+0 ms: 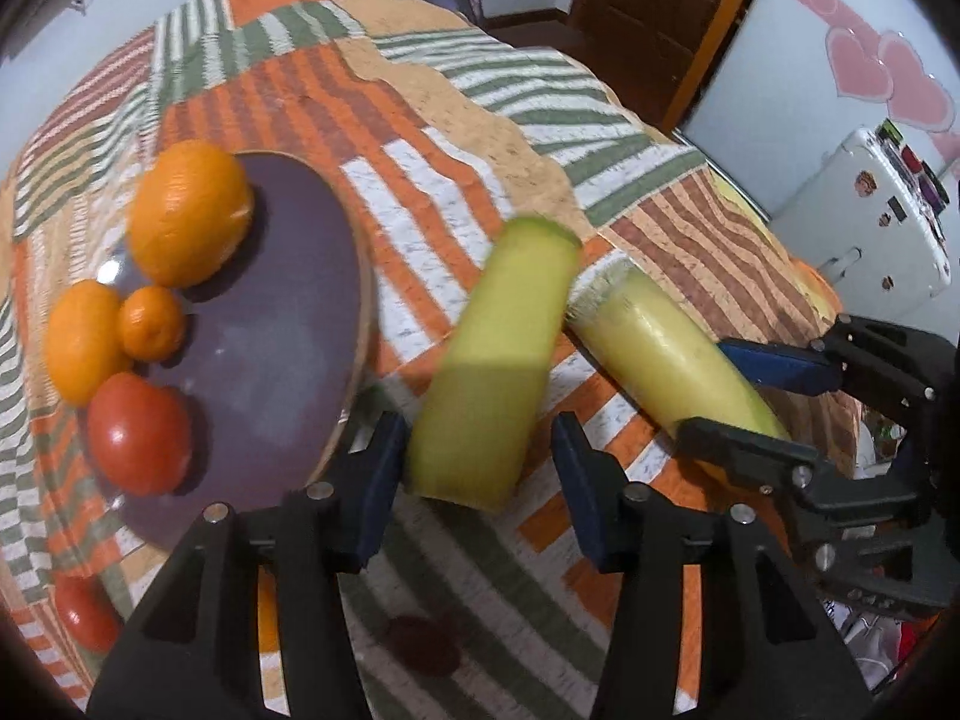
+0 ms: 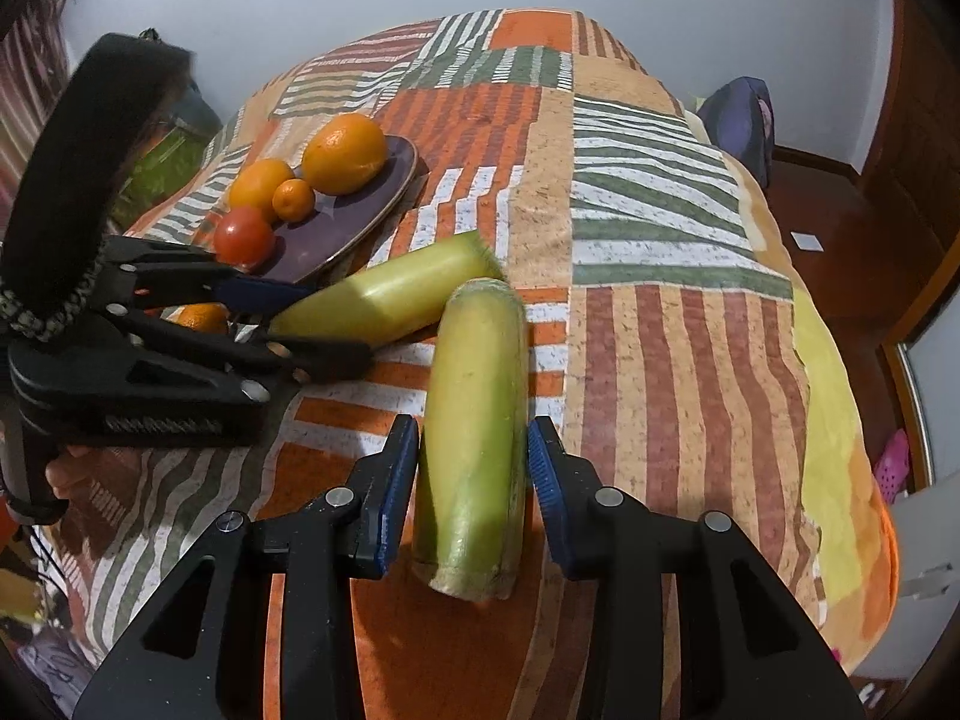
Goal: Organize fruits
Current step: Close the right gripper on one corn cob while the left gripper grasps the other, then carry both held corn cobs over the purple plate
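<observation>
My left gripper sits with its blue pads either side of one yellow-green corn ear; there is a gap to the pad on the right, and motion blur keeps me from telling whether the other pad touches, so I cannot say if it grips. My right gripper straddles the second corn ear, its pads close on both flanks, though I cannot tell whether they press it or stand just off it. Both ears lie on the striped patchwork bedspread, near its middle, their far ends angled toward each other and just apart. Toward the bedspread's left edge stands a dark purple plate holding a large orange, a smaller orange, a little tangerine and a red tomato, all clustered on the plate's left half. Another tomato lies on the bedspread near the plate's close rim. At the far right I see a white fridge with magnets; none of their writing is readable. Pink heart decals mark the wall above it.
</observation>
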Motion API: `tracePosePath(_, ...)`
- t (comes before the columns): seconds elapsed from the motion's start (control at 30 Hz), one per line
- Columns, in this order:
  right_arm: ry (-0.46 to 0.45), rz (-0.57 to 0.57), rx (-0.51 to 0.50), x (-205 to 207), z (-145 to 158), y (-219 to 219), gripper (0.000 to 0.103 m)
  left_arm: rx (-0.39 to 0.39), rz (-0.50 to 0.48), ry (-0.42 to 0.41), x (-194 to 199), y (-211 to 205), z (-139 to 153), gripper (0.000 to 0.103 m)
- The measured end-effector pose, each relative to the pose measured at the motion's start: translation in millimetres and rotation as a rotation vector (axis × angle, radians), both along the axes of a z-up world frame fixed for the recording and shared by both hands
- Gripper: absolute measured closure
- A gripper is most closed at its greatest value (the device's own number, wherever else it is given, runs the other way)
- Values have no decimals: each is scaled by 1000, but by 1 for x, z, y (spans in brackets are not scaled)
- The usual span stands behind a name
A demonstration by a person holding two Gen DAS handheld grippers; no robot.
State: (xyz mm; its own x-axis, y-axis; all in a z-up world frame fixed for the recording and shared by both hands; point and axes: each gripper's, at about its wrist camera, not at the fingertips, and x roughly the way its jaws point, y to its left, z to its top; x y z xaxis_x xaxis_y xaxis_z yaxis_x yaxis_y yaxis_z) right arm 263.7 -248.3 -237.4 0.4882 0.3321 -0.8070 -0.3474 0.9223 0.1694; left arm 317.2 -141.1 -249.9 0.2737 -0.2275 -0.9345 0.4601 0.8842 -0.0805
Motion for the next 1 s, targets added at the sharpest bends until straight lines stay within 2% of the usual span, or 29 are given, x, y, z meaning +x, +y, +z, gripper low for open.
tracePosePath(0.17,5,-6,13,10,-6,2,65,0,-5,-10,6,-11,-5,53)
tracePosePath(0.2,3,-10,15,10,-7,2,65,-3,2,-11,7,-11,-5,55)
tracePosePath(0.23,0,-13,18,10,-7,2,65,4,10,-19,8,-10,-5,62)
tracePosePath(0.33,0,-22,35,8,-6,-1,65,-23,21,-2,5,-5,-2,62)
tracePosePath(0.53,8,-16,31,-3,-4,-3,67,-15,20,17,-25,2,5,64)
tracePosePath(0.73,18,-1,25,-19,-2,-7,67,30,-8,36,-56,8,12,65)
tracePosePath(0.87,31,2,25,-18,-2,-7,66,42,-10,0,-56,7,20,64)
tracePosePath(1.0,40,5,32,-13,-4,-7,66,-2,1,12,-43,5,21,62)
